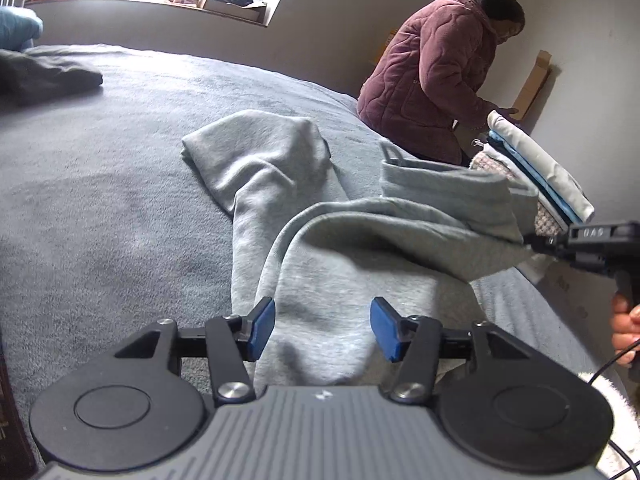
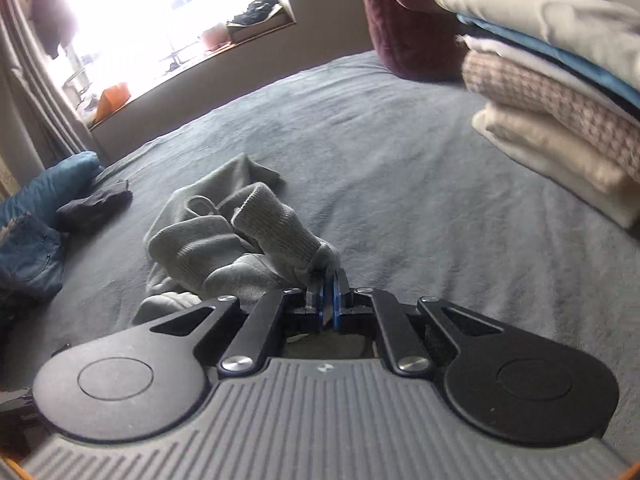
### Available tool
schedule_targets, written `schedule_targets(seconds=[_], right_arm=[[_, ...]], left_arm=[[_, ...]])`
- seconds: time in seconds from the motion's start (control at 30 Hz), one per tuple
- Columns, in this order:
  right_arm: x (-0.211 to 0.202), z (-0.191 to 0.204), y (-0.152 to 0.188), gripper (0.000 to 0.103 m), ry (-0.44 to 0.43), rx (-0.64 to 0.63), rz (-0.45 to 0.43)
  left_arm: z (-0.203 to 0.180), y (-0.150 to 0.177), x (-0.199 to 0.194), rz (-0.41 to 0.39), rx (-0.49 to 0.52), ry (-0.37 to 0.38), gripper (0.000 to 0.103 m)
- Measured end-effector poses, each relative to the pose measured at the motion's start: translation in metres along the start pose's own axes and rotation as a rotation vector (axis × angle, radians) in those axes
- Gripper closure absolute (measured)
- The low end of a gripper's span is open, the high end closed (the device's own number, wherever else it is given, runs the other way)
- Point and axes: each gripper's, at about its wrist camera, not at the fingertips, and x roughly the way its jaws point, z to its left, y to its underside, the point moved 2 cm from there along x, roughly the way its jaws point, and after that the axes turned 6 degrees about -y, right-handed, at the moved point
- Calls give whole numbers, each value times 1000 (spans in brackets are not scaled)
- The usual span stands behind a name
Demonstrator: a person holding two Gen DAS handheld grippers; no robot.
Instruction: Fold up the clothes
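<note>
A grey blanket point(image 1: 120, 184) covers the bed, with a bright window point(image 2: 160, 20) far behind. The left gripper point(image 1: 322, 328) stands wide above the grey sweatpants point(image 1: 320, 240); the right gripper point(image 2: 329, 292) pinches their ribbed cuff point(image 2: 276, 220).

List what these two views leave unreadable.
- Left wrist view: right gripper fingertips, buried in the grey sweatpants.
- Left wrist view: folded stack, lower part hidden behind the sweatpants.
- Right wrist view: the same stack, blurred and cut by the right edge.
</note>
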Motion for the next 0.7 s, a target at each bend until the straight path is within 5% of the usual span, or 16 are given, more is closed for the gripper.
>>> schedule_targets(seconds=[0.37,0.63,0.7], right_arm=[[21,-81,18,100,-61,379,42],[27,-90,16,93,-191,508,29],[28,-87,12,82,-196,495,37]], left_arm=[[-12,-43,22,-52,82,-24,46],[-26,-45,84,66,181,-12,52],[-29,-40,91,86,185,-9,57]])
